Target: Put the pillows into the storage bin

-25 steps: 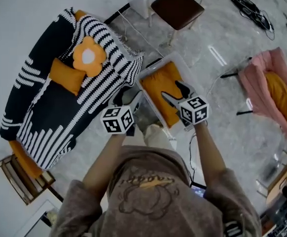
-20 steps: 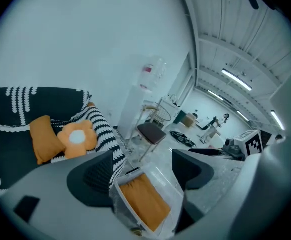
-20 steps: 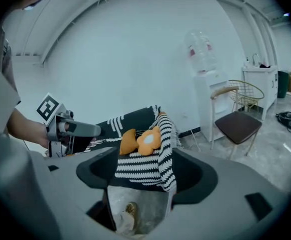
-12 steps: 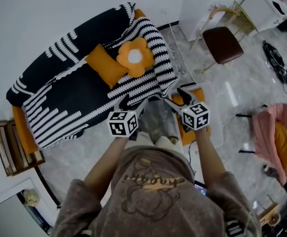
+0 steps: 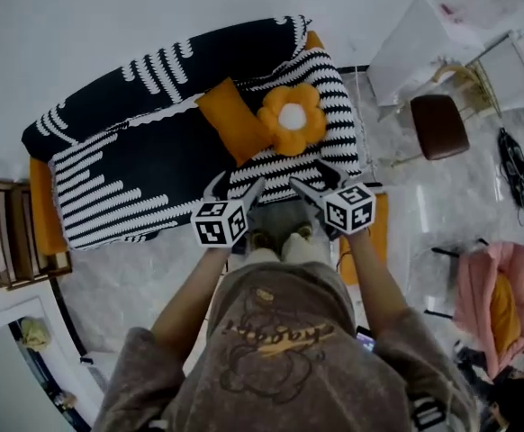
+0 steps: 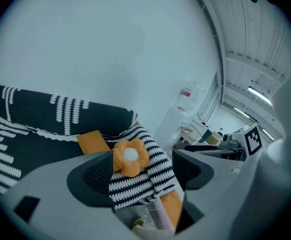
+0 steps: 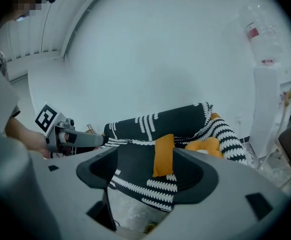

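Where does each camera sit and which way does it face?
Head view: on the person's head, steeply down at the sofa; arms, left gripper, right gripper show.
Left gripper view: on that gripper, facing the flower pillow past open jaws.
Right gripper view: likewise, facing the orange pillow past open jaws.
All share the sofa and both pillows.

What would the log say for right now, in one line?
left gripper: open, empty | right gripper: open, empty | flower pillow, rectangular orange pillow: on sofa
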### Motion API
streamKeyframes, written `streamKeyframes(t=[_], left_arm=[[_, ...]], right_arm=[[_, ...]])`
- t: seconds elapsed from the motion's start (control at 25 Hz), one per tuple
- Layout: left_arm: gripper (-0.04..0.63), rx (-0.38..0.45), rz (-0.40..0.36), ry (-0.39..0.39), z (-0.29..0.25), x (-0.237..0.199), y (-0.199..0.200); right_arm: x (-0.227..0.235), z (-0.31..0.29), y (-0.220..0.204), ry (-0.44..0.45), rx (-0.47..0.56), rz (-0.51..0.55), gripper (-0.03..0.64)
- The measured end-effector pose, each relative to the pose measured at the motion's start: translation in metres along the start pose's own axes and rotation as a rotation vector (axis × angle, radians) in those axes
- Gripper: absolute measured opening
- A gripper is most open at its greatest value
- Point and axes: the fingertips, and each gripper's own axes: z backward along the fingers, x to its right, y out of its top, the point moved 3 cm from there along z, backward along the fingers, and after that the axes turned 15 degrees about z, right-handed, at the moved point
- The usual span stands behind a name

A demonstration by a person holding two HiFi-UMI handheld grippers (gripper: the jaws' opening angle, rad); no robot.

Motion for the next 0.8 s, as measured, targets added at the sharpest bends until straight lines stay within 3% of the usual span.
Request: streamKeyframes(t=[0.36, 0.8], left_arm=[[0.351, 0.063, 0.112, 0.089, -0.029, -0.065, 0.056], [0.351, 0.099, 0.208, 0.185, -0.107, -0.136, 0.112]], right_arm=[[0.019, -0.105, 0.036, 0.135, -0.070, 0.049, 0.337], [0.075, -0.230, 0.056, 0.273, -0.172, 0.093, 0.339]])
